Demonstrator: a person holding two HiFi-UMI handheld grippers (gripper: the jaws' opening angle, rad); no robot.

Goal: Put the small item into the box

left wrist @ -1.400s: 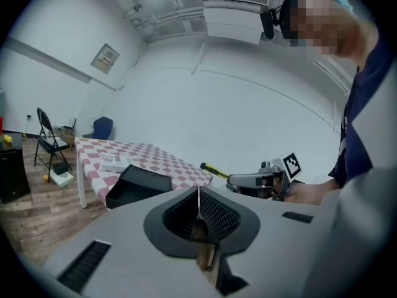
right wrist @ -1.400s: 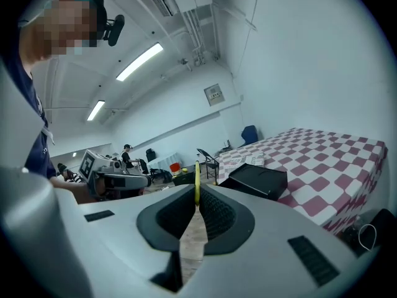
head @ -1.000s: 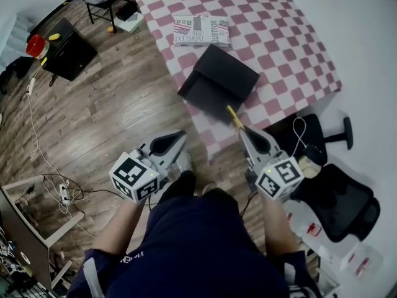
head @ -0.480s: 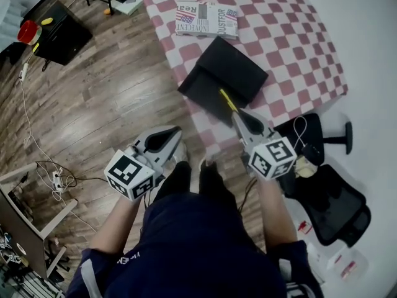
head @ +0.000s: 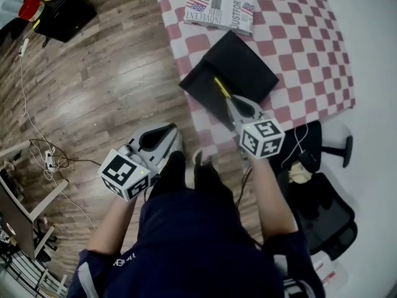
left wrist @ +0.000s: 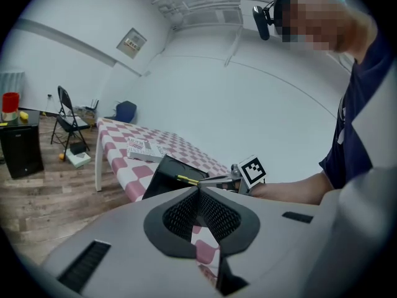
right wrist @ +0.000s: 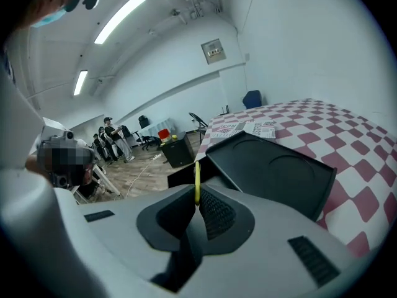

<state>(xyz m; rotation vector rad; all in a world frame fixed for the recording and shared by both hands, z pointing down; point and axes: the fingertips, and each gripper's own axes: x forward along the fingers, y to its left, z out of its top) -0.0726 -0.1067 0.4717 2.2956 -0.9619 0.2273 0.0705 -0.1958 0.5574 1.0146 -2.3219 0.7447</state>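
Yellow stick [right wrist: 197, 180] pinched in right gripper [head: 231, 100] over black box [head: 251, 73] on checkered table [head: 298, 30]; left gripper [head: 167, 130] jaws together, empty, above wood floor [head: 105, 85].

The box [head: 245, 70] sits on the table [head: 298, 36] near its front left corner, reaching the left edge. Behind it, farther along that edge, lies a book [head: 220, 10]. The right gripper [head: 228, 99] hangs over the front edge, and the small item [head: 221, 87] pinched in its jaws pokes out above the box. The left gripper [head: 172, 132] is off the table, over the floor [head: 105, 85] left of that corner. A chair [head: 322, 216] stands before the front edge.
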